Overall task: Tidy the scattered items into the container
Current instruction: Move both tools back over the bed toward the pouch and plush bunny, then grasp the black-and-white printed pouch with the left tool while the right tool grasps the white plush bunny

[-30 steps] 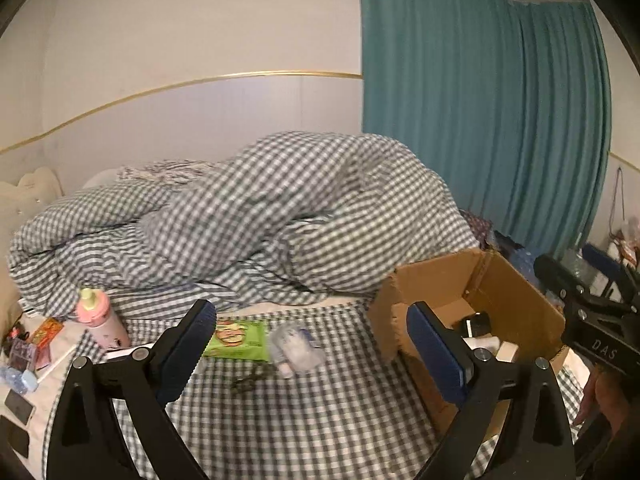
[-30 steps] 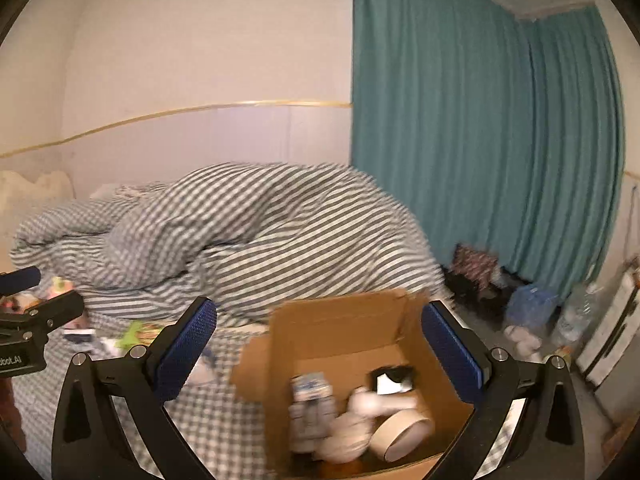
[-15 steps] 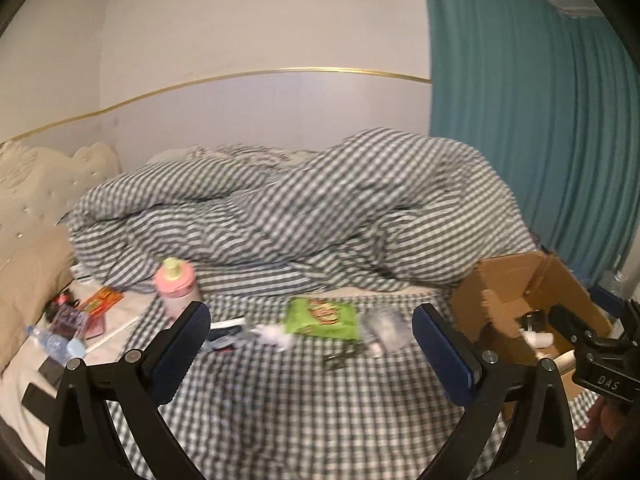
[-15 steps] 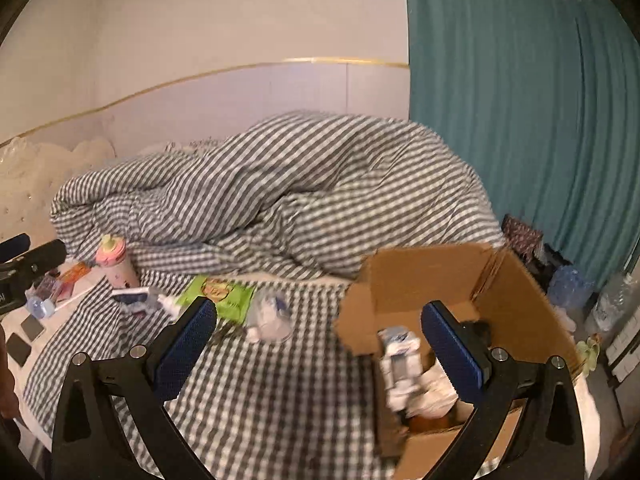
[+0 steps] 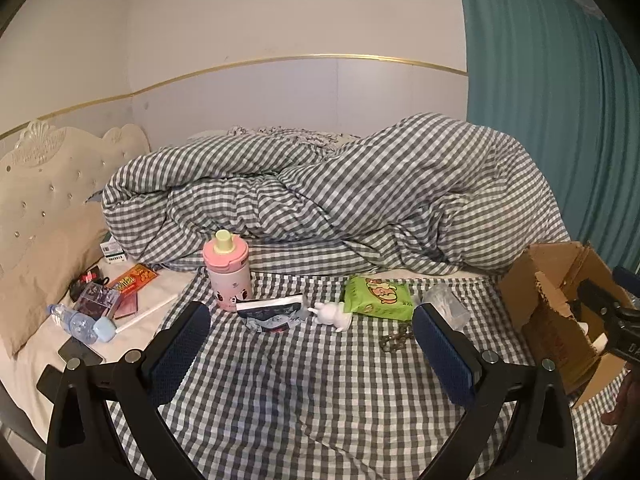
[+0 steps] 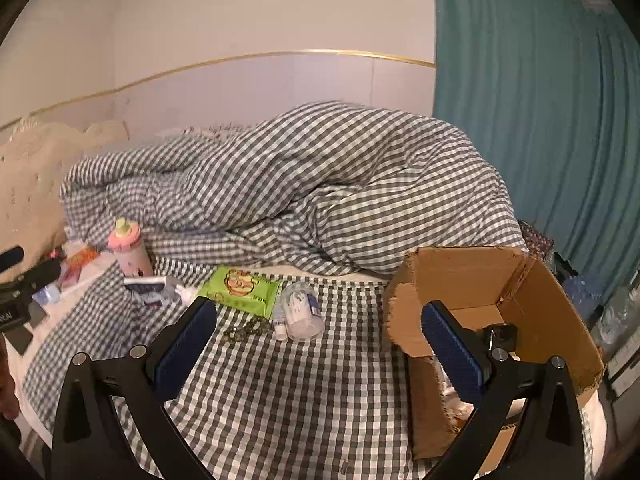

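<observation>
Both claws gape wide with nothing in them: left gripper [image 5: 312, 348] over the checkered sheet [image 5: 320, 392]; right gripper [image 6: 320, 344] beside the cardboard box [image 6: 552, 312]; green packet [image 6: 240, 289] just ahead.

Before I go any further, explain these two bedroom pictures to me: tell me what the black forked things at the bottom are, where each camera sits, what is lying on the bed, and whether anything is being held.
The black forks are hand-held grippers, one in each of a person's hands, each with two blue-padded fingers. A wide-angle camera rides on each and looks out along its fingers. One picture is from the left gripper, the other from the right gripper. Both are open and hold nothing.

On the checked bed sheet lie a pink bottle, a green packet, a small white figurine, a dark booklet, a clear plastic jar on its side and a string of beads. More odds and ends sit nearer the headboard.

The cardboard box on the right already has a few things in it.
</observation>
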